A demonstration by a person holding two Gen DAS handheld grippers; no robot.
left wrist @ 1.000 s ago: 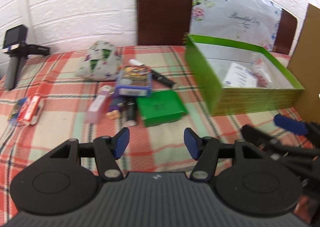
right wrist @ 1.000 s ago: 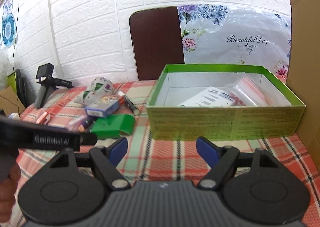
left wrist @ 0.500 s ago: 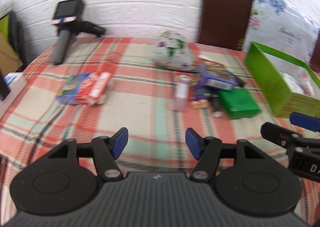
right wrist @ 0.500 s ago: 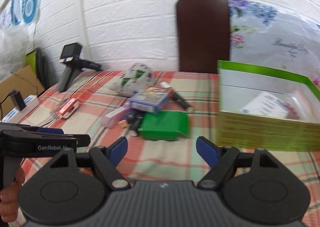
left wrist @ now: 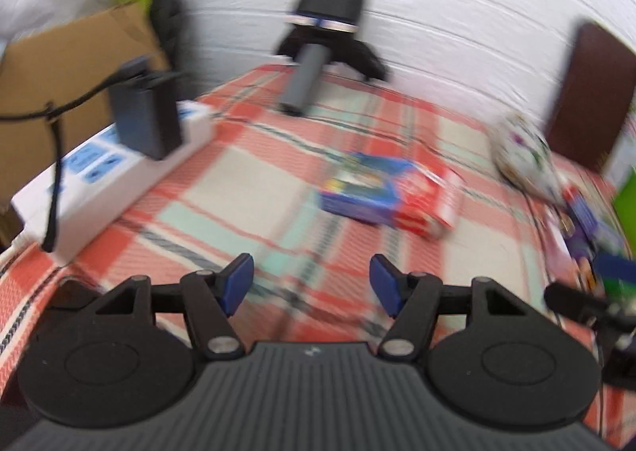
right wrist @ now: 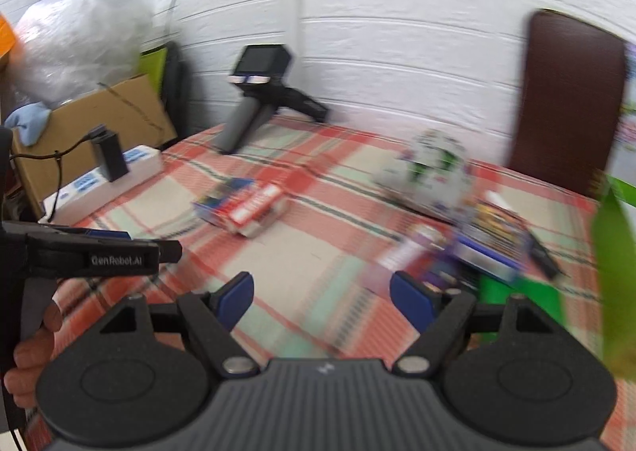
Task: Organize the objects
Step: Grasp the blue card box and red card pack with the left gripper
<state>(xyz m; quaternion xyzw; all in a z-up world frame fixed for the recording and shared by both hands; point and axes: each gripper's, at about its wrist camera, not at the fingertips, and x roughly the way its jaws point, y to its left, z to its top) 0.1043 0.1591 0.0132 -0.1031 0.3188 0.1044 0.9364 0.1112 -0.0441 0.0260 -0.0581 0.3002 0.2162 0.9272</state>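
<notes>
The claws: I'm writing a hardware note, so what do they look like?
Both the left claw and right claw have matte black linkage arms, blue fingertip pads, round black hubs and a ribbed grey body. The left one's side reads "GenRobot.AI" in white.

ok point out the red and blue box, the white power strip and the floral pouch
red and blue box [left wrist: 391, 194]: left wrist view, on its top face
white power strip [left wrist: 99, 177]: left wrist view, on its top surface
floral pouch [right wrist: 431, 169]: right wrist view, on its middle

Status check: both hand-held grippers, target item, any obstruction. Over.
Left hand-held gripper open, empty. Right hand-held gripper open, empty. Blue-and-red box lies on plaid tablecloth ahead of left, untouched. Path looks clear; view blurred.
</notes>
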